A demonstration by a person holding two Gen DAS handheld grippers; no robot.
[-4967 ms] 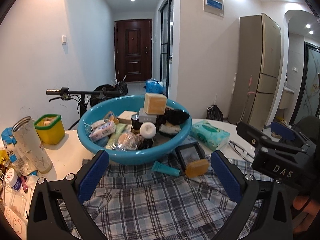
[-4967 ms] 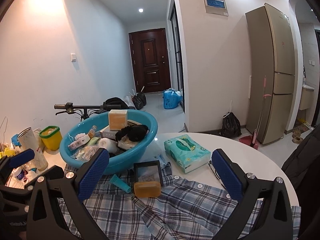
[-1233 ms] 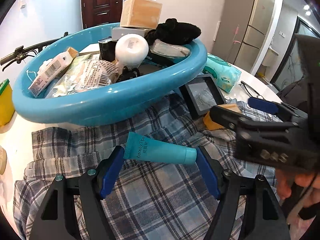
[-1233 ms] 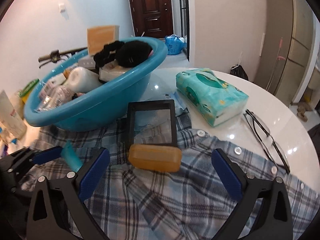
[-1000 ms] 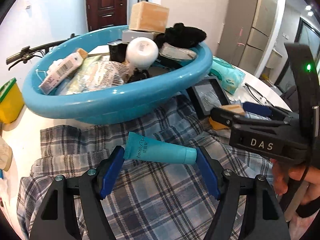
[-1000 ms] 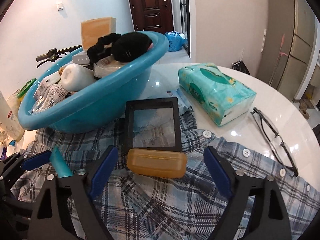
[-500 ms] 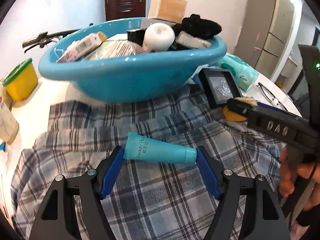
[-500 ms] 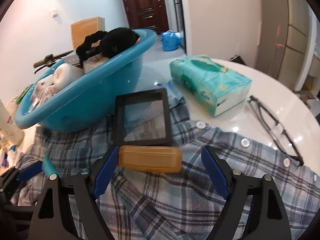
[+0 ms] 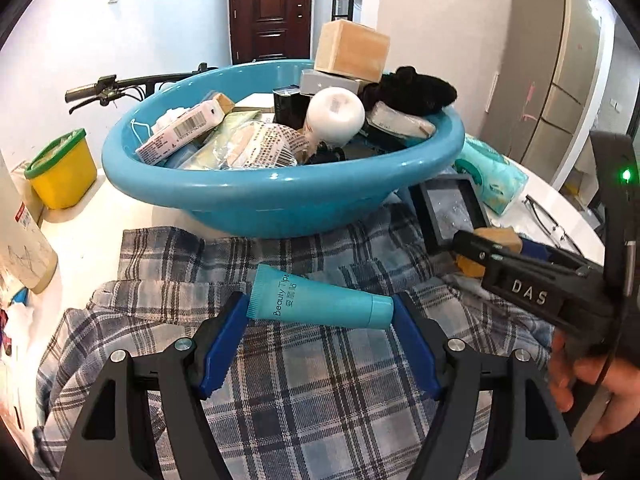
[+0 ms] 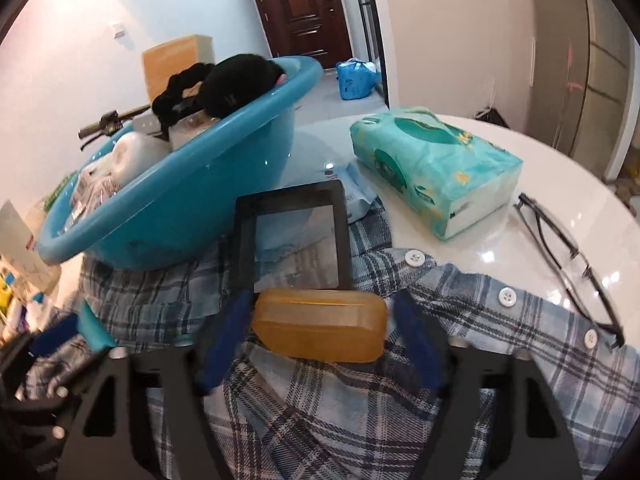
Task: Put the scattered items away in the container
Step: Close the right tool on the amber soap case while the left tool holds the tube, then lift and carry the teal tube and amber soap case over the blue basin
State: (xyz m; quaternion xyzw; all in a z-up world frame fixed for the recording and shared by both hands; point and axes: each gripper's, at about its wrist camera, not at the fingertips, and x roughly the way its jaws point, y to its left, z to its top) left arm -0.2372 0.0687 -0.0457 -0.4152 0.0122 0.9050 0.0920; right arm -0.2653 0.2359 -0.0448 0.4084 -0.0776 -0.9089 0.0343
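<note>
1. Nearest the left camera, the left tool [image 9: 320,312] stood about half open with its blue pads pressed on both ends of the teal tube [image 9: 320,302], which it held just above the plaid shirt [image 9: 320,400], in front of the blue basin [image 9: 280,196].
2. The right tool [image 10: 320,324] was closing on the amber soap case [image 10: 320,330], which lay between its pads on the shirt, near the basin's front right. The pads looked close to the case's ends, but motion blur hid whether they had yet touched.
3. Just beyond the case lay the black frame [image 10: 294,236], against the basin's wall; the tissue pack [image 10: 436,168] and glasses [image 10: 568,256] sat on the white tabletop [image 10: 520,140], right of the basin.
4. The step in hand appeared to be a two-handed pick-up. Next, the right tool needed to finish its grip, then both items needed lifting over the rim onto an already heaped pile.
5. Compared with a second earlier, the right tool's jaws had narrowed markedly around the case, while the left tool's grip on the tube was unchanged.
</note>
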